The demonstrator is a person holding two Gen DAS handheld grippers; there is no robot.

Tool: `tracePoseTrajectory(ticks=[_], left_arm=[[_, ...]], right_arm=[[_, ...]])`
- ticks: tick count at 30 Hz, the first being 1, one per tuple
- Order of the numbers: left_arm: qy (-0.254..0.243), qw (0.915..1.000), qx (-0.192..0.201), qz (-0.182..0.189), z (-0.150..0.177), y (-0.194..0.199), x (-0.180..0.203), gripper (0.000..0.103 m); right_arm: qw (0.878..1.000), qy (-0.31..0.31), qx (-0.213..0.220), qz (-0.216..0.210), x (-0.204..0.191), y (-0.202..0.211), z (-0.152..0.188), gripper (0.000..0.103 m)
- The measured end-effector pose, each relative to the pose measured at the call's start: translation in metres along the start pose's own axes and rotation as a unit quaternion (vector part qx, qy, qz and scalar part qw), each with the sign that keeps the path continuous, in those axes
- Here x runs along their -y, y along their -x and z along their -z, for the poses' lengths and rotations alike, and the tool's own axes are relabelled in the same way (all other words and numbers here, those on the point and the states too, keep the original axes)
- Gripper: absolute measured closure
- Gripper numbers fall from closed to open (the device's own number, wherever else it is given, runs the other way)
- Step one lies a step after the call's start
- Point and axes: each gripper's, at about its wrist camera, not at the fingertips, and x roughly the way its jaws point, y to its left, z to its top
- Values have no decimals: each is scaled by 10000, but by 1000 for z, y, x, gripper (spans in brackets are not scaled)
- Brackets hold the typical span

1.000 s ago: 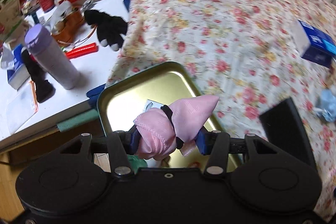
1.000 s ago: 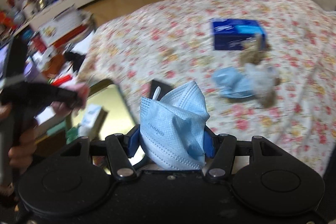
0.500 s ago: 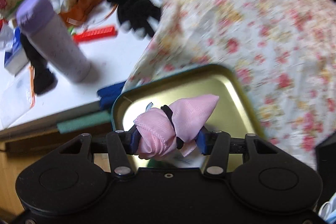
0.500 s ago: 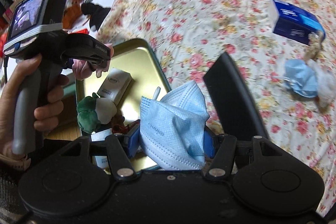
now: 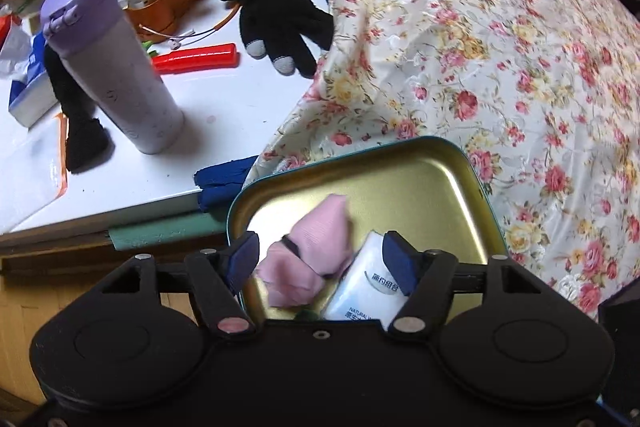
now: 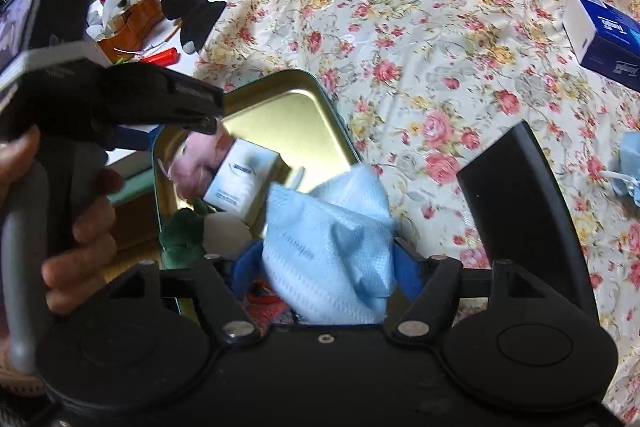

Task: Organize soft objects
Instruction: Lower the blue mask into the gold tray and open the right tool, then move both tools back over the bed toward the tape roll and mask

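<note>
A gold tin with a teal rim (image 5: 472, 179) lies at the edge of the floral bedspread (image 5: 500, 47). My left gripper (image 5: 322, 257) hangs over it with its jaws opening. The pink cloth bundle (image 5: 308, 259) is loose between the pads, blurred, dropping into the tin beside a white box (image 5: 368, 291). My right gripper (image 6: 324, 269) is over the tin's (image 6: 320, 95) near end, its jaws opening too. The light blue face mask (image 6: 328, 251) still sits between the pads, slack. A green and white plush (image 6: 192, 231) lies in the tin.
A hand (image 6: 80, 227) holds the left unit at the tin's left side. The white desk carries a lilac bottle (image 5: 116, 67), a black glove (image 5: 276, 15) and a red stick (image 5: 196, 57). On the bedspread are a black slab (image 6: 520, 211), a blue box (image 6: 604, 35) and another mask (image 6: 632, 163).
Both grippers came down over the tin and their jaws spread. The pink bundle slipped out of the left pads. The mask went slack in the right ones.
</note>
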Motion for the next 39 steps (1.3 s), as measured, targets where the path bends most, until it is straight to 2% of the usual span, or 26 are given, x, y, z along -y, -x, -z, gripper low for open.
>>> tracePoseTrajectory(ticks=[11, 27, 29, 31, 39], left_arm=[[-91, 9999, -127, -74, 5, -6, 3, 38], [-198, 9995, -231, -102, 8, -8, 5, 37], [-186, 9994, -286, -51, 8, -9, 4, 34], [-134, 9993, -338, 66, 8, -10, 3, 27], [-91, 9988, -473, 90, 8, -13, 2, 26]], right_arm=[[9995, 33, -76, 308, 3, -4, 6, 35], [9978, 2, -399, 523, 3, -13, 8, 35], [9975, 4, -471, 526, 2, -14, 9, 35], [9971, 13, -536, 531, 1, -16, 11, 34], [9952, -29, -843, 501, 0, -21, 20, 31]])
